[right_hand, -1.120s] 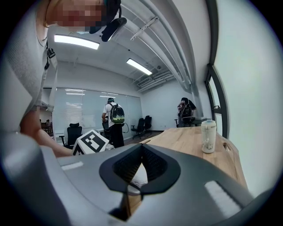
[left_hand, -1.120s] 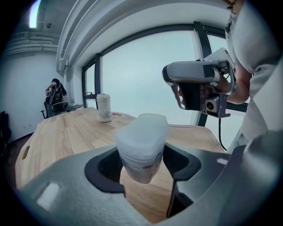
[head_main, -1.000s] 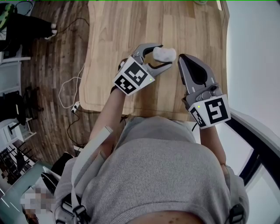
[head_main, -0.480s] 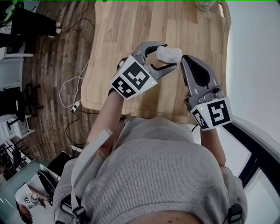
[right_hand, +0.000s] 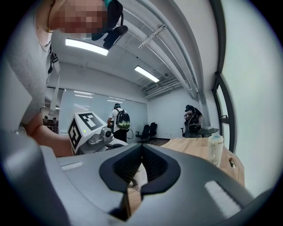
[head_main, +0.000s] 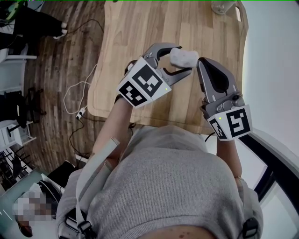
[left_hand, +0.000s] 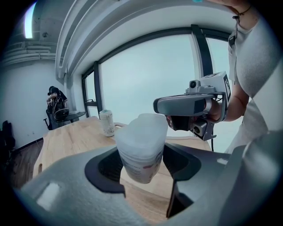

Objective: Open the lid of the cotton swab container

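Cotton swab container (left_hand: 138, 155) is pinched upright in left gripper (head_main: 180, 59), lid (left_hand: 143, 127) uppermost, just left of pressed-together right gripper (head_main: 202, 62).

the container (head_main: 183, 56) sits between the jaws of the left gripper (head_main: 182, 59), above the near part of the table (head_main: 135, 37). the right gripper (head_main: 202, 63) is just to its right. a bottle (head_main: 221, 6) stands at the table's far right end. a cable (head_main: 74, 93) lies on the floor (head_main: 51, 70), left of the table.

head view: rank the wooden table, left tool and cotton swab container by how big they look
1. wooden table
2. left tool, marker cube included
3. cotton swab container, smallest, gripped in that tool
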The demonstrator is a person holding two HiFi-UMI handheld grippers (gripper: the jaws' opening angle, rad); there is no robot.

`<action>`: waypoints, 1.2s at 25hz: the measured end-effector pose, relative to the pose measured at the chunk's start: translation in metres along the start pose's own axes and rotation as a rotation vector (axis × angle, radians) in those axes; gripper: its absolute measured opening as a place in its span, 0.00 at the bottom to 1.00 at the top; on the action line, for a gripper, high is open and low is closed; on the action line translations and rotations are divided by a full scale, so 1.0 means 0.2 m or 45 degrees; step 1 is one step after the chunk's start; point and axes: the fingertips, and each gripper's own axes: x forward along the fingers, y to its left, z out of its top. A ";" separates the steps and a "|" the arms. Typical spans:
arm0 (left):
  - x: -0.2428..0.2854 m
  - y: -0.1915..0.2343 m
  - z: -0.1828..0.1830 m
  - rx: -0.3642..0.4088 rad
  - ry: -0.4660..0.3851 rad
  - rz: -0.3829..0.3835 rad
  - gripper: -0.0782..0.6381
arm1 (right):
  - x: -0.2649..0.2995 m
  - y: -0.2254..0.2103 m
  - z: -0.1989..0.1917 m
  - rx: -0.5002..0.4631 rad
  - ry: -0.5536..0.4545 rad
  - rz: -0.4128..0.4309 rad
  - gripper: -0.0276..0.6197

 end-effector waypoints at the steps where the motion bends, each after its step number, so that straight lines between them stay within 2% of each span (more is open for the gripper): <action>1: 0.00 0.00 0.00 0.003 0.005 -0.005 0.50 | 0.00 0.01 0.00 -0.019 0.002 0.030 0.04; 4: 0.02 -0.01 -0.01 0.004 0.016 -0.022 0.50 | 0.02 0.08 0.03 -0.136 0.000 0.158 0.05; 5: 0.02 -0.02 -0.02 0.002 0.018 -0.027 0.50 | 0.03 0.10 0.05 -0.156 0.001 0.208 0.07; 7: 0.03 -0.02 -0.02 0.001 0.019 -0.037 0.50 | 0.05 0.15 0.06 -0.157 0.036 0.302 0.25; 9: 0.03 -0.03 -0.02 0.004 0.018 -0.046 0.50 | 0.06 0.17 0.06 -0.208 0.065 0.379 0.28; 12: 0.03 -0.05 -0.02 0.019 0.028 -0.061 0.50 | 0.08 0.19 0.03 -0.303 0.126 0.467 0.38; 19: 0.02 -0.06 -0.02 0.035 0.031 -0.084 0.50 | 0.10 0.21 -0.03 -0.433 0.208 0.605 0.38; 26: 0.01 -0.07 -0.02 0.054 0.031 -0.099 0.50 | 0.12 0.22 -0.07 -0.440 0.244 0.675 0.38; 30: 0.01 -0.08 -0.03 0.064 0.032 -0.112 0.49 | 0.12 0.23 -0.07 -0.367 0.246 0.728 0.38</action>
